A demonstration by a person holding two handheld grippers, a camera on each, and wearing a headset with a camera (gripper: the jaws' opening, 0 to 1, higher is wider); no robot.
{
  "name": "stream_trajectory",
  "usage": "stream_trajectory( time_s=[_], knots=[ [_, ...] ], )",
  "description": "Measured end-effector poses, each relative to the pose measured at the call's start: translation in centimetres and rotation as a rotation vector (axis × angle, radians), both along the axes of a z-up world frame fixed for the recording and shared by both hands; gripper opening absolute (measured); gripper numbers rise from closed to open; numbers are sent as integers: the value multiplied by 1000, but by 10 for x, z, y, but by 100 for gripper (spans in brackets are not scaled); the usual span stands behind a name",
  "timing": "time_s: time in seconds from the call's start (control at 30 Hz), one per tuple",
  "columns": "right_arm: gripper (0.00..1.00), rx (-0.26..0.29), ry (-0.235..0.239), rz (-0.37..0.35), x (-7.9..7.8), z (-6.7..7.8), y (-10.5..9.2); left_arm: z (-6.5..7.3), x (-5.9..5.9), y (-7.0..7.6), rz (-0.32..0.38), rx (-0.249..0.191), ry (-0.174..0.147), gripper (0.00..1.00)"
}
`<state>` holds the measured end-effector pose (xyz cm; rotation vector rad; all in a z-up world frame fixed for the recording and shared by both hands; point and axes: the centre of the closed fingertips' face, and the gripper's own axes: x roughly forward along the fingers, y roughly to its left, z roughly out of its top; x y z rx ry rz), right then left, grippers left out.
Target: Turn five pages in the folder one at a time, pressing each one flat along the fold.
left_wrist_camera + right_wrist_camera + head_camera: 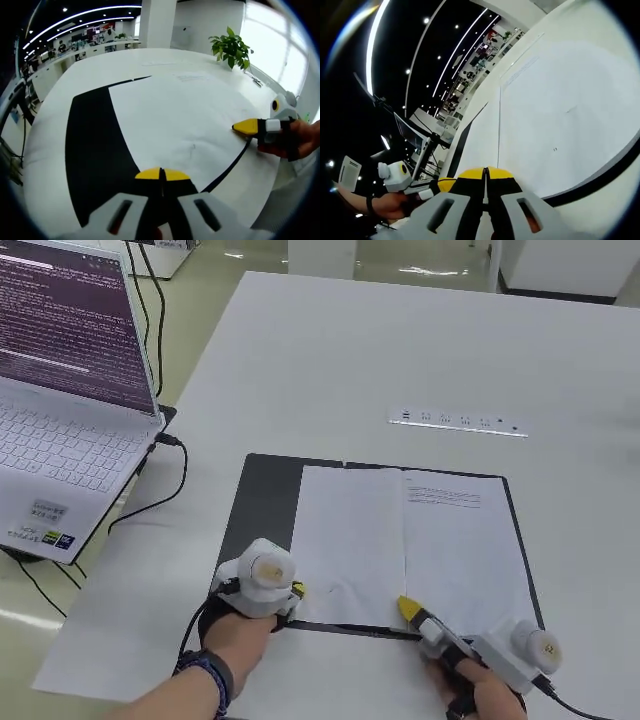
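Left tongs (298, 590) and right tongs (410, 608) are closed, empty, at the lower edge of the folder (265, 510), open flat on the counter (400, 350), lower centre. Risk: closed tips could drag and crease a page (350, 540).

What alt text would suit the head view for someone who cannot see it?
An open black folder lies on a white table, white pages spread flat. At its near edge a person holds the left gripper and right gripper, yellow tips closed. An open laptop sits to the left.
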<state>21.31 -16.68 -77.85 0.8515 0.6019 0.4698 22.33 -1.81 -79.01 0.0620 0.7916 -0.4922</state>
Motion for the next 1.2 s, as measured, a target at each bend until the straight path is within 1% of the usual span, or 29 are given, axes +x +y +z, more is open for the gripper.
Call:
stream_trajectory(
  time_s=[0.13, 0.2, 0.27, 0.33, 0.4, 0.43, 0.5, 0.57, 0.6, 0.63, 0.67, 0.7, 0.77, 0.83, 0.9, 0.97, 1.0, 1.03, 1.1, 1.13, 1.2],
  knots=[
    [0, 3, 7, -9, -2, 0, -1, 1, 0, -1, -11, 6, -2, 0],
    [0, -2, 10, -5, -2, 0, -1, 1, 1, -1, -15, 10, 9, 0],
    [0, -8, 16, -3, -2, 0, 0, 0, 2, -1, -13, 0, 36, 0],
    [0, -7, 22, -7, -2, -1, -1, 0, 1, -1, -26, 4, 42, 0],
    [0, -3, 33, -13, -2, -1, -1, -1, 1, -2, -34, -1, 49, 0],
    [0, 2, 46, -19, -2, -2, -2, -1, -1, -3, -33, -8, 55, 2],
    [0, 3, 51, -19, -3, 0, -1, 1, -3, -7, -26, -39, 76, 7],
    [0, -7, 52, -7, -4, 0, -1, 1, -5, -9, -33, -41, 84, 12],
    [0, -10, 53, -1, -4, 2, 0, 2, -6, -11, -42, -34, 92, 13],
    [1, -13, 51, 6, -5, 3, 0, 2, -8, -11, -46, -31, 100, 16],
    [3, -13, 49, 12, -5, 4, -1, 5, -10, -11, -45, -35, 114, 20],
    [6, -11, 47, 17, -5, 6, -1, 7, -11, -12, -44, -43, 117, 23],
    [11, -26, 31, 35, -5, 12, -1, 16, -12, -12, -45, -58, 111, 27],
    [17, -34, 29, 42, -6, 16, -4, 24, -12, -10, -42, -63, 97, 29],
    [21, -48, 16, 55, -6, 20, -5, 30, -12, -7, -39, -66, 83, 31],
    [22, -95, -8, 93, -9, 22, -7, 37, -13, -6, -37, -68, 70, 33],
    [23, -114, -17, 106, -10, 24, -7, 44, -14, -6, -40, -72, 56, 34],
    [25, -131, -23, 112, -11, 26, -9, 47, -14, -6, -42, -71, 49, 35],
    [29, -142, -23, 113, -11, 27, -12, 51, -14, -6, -44, -71, 37, 36],
    [32, -147, -26, 112, -10, 28, -15, 52, -14, -6, -45, -72, 34, 36],
    [35, -160, -38, 115, -10, 31, -20, 57, -15, -6, -46, -72, 21, 38]
  ],
)
